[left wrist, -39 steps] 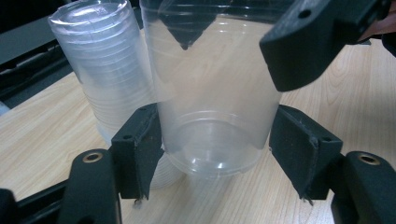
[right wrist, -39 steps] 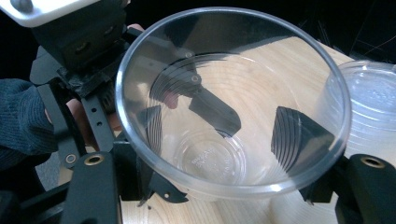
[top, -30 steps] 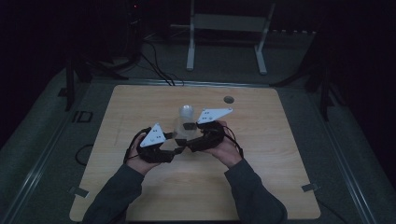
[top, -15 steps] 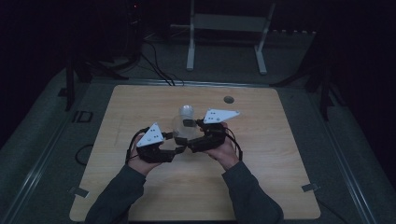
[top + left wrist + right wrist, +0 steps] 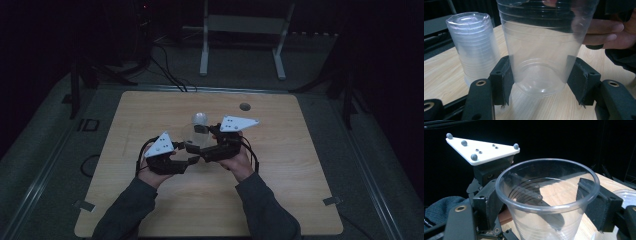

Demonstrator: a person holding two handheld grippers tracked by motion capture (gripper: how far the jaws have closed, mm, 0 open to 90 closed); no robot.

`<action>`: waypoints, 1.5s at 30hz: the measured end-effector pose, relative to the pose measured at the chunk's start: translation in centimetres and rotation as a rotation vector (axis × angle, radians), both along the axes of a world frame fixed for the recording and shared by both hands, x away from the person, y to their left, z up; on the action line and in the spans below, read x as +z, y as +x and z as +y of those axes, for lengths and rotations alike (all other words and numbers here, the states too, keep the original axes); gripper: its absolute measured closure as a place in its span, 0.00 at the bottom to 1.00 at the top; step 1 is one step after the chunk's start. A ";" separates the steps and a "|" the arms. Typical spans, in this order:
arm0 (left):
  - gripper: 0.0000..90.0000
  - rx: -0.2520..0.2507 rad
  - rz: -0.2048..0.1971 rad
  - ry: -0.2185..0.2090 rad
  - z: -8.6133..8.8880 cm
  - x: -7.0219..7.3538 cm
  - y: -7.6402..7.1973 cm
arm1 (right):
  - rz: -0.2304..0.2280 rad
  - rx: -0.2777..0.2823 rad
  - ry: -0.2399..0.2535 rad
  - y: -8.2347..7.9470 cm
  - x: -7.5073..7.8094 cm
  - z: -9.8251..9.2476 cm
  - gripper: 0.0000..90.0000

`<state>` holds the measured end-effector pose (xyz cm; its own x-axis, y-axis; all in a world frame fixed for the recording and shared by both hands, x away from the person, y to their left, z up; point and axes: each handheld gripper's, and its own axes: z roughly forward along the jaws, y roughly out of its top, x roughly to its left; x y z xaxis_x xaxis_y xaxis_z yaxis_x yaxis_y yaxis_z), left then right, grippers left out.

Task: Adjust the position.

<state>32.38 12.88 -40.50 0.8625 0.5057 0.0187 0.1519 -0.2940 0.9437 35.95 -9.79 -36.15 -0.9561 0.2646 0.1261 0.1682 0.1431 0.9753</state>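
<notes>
A clear cup [image 5: 539, 55] is held upright, mouth up, approx. at worktop [image 5: 310, 200] centre. In the high view it is seen btwn the two hands, just in front of an inverted cup stack [image 5: 200, 120], which is found at 12 o'clock from it and close by.

The left hand-held gripper [image 5: 540, 82] is clenched on the cup's lower wall. Both pads are pressed against the sides near the base, at 9 and 3 o'clock in the left gripper view. The base appears to be kept just off the wood, though this can't be told for sure.

The right hand-held gripper [image 5: 544, 195] is released: its jaws have just been opening, w/ the cup's rim left btwn them. Whether a pad is touching the rim can't be told from the right gripper view.

Key relation: the cup's long axis is vertical and is crossed by both jaw pairs, left low and right high. From the left hand the cup is found at approx. 1 o'clock, from the right hand at approx. 10 o'clock. Both are about equally near, but the weight is carried by the left one alone. A clean backing-off of the right one along its own line is judged to be needed, so the rim isn't snagged.
</notes>
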 end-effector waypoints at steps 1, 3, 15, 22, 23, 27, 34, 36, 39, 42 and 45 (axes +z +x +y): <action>0.45 0.000 0.000 0.000 0.0 0.0 0.0 | -0.001 -0.001 0.001 0.0 0.0 0.0 0.25; 0.45 -0.001 0.000 0.002 0.0 0.0 0.0 | -0.003 -0.003 0.001 0.0 0.0 0.0 0.25; 0.45 -0.012 0.003 -0.001 -0.1 -0.1 0.0 | -0.027 -0.019 0.002 -0.2 -0.1 0.0 0.26; 0.43 -0.008 0.004 0.002 -0.1 -0.2 0.0 | -0.039 -0.022 -0.009 -0.3 -0.1 0.0 0.28; 0.39 -0.002 0.007 0.006 -0.1 -0.2 0.0 | -0.043 -0.026 -0.013 -0.4 -0.1 -0.1 0.30; 0.36 0.005 0.007 0.006 -0.1 -0.2 -0.1 | -0.045 -0.034 -0.013 -0.3 -0.2 -0.2 0.30; 0.32 0.020 0.001 -0.006 0.3 -0.1 -0.1 | -0.050 -0.044 -0.023 -0.3 -0.2 -0.3 0.31; 0.32 0.022 0.001 -0.006 0.3 -0.1 -0.1 | -0.050 -0.048 -0.025 -0.3 -0.2 -0.3 0.31; 0.31 0.026 -0.001 -0.009 0.4 -0.1 -0.2 | -0.053 -0.058 -0.023 -0.2 -0.2 -0.5 0.31; 0.31 0.030 -0.006 -0.012 0.8 -0.1 -0.3 | -0.055 -0.065 -0.024 -0.2 -0.2 -0.7 0.31; 0.31 0.042 -0.008 -0.023 1.2 -0.1 -0.4 | -0.060 -0.075 -0.029 -0.2 0.0 -1.1 0.31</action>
<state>32.02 14.07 -40.64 0.8403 0.5419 0.0137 0.1560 -0.2660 0.9513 35.70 -10.87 -36.19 -0.9391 0.3383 0.0601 0.1204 0.1604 0.9797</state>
